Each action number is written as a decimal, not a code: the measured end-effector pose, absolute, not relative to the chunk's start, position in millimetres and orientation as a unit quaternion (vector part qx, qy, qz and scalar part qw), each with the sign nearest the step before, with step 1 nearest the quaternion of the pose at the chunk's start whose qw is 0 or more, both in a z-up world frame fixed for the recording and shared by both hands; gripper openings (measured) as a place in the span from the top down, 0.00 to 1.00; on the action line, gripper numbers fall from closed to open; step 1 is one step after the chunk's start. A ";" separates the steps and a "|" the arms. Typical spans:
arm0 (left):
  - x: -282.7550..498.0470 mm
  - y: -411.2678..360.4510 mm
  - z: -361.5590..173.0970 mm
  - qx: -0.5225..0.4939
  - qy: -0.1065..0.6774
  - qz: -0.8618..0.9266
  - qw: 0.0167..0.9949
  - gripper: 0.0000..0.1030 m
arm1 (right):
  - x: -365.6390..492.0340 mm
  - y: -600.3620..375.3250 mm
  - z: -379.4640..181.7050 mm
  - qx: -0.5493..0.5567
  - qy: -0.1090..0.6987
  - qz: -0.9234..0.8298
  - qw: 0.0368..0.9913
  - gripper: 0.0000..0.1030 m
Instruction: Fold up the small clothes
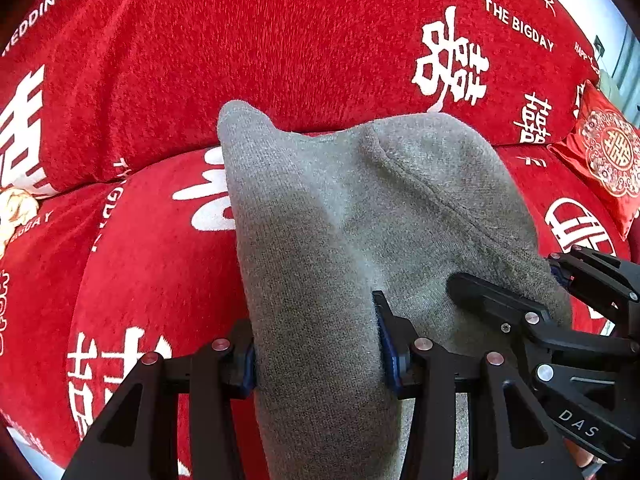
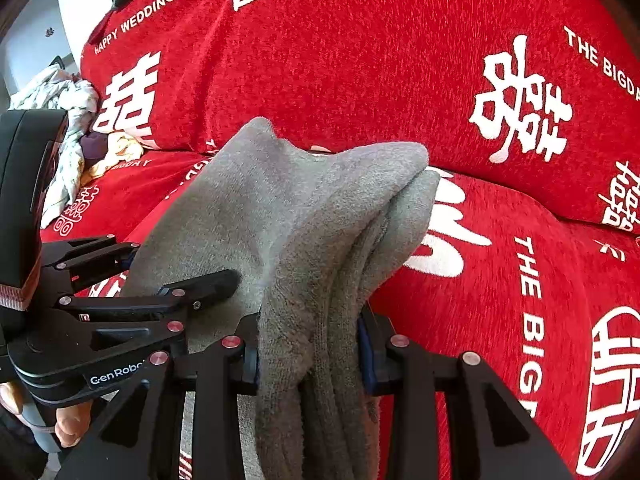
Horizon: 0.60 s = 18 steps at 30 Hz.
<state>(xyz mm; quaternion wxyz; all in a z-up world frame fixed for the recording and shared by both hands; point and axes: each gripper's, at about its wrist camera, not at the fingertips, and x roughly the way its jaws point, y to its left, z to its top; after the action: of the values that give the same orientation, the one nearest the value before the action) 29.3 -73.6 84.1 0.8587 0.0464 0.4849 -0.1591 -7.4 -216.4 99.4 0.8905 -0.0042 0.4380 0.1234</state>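
A plain grey cloth [image 1: 360, 208] is seen on a red sofa cover [image 1: 280, 40] printed with white letters.

1. The left wrist view is aimed forward, very close over the grey knitted garment [image 1: 360, 220].
2. The right wrist view is aimed likewise.
3. The red plush sofa cover with white lettering [image 1: 280, 40] is shared.
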 end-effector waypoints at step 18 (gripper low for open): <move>-27.8 -65.2 69.6 0.067 0.471 -0.159 0.865 0.53 | -67.9 -197.7 82.6 -0.011 0.419 0.122 0.899 0.64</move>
<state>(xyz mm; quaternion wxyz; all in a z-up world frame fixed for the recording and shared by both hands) -27.8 -65.2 69.6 0.8652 0.0668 0.4709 -0.1585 -67.9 -197.7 82.6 0.8994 -0.0112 0.4194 0.1225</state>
